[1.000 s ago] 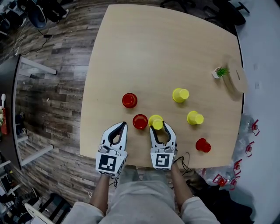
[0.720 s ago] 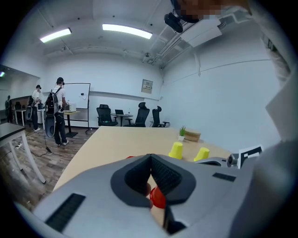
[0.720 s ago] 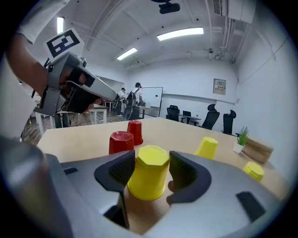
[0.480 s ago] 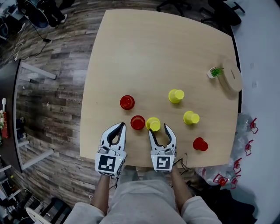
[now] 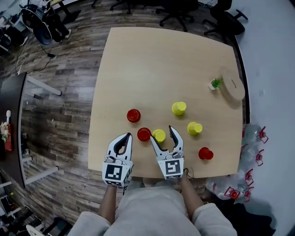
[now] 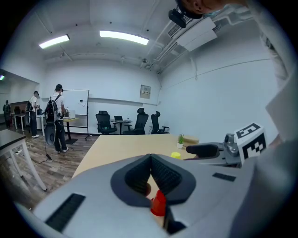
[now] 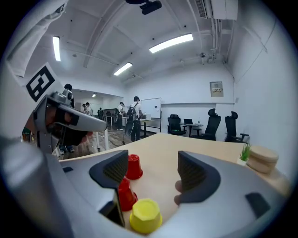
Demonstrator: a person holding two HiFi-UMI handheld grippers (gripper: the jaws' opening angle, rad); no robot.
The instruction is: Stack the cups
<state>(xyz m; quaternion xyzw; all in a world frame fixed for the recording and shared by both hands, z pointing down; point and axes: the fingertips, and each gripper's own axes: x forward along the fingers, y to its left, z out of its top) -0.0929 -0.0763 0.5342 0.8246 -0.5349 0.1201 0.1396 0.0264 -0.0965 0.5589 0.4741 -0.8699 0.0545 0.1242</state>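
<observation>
Six upturned cups stand on the wooden table (image 5: 161, 60). Two red cups (image 5: 133, 115) (image 5: 144, 134) are at the left, and a yellow cup (image 5: 159, 135) touches the nearer red one. Two more yellow cups (image 5: 179, 108) (image 5: 194, 128) and a red cup (image 5: 205, 153) stand to the right. My right gripper (image 5: 161, 133) hangs above the near yellow cup (image 7: 145, 216). Its jaws have just been opening and stand open, with nothing between the pads. My left gripper (image 5: 126, 137) is shut and empty, near the table's front edge. Past its jaws a red cup (image 6: 159, 204) shows.
A small potted plant (image 5: 215, 83) and a round wooden block (image 5: 232, 89) sit near the table's right edge. Office chairs (image 5: 184, 14) stand beyond the far edge. Plastic bottles (image 5: 253, 138) lie on the floor at the right. People stand far off in the room (image 6: 56, 116).
The right gripper's jaws have spread apart from the near yellow cup and the gripper has lifted. The cup stays on the table beside the red one. The left gripper has lifted a little.
</observation>
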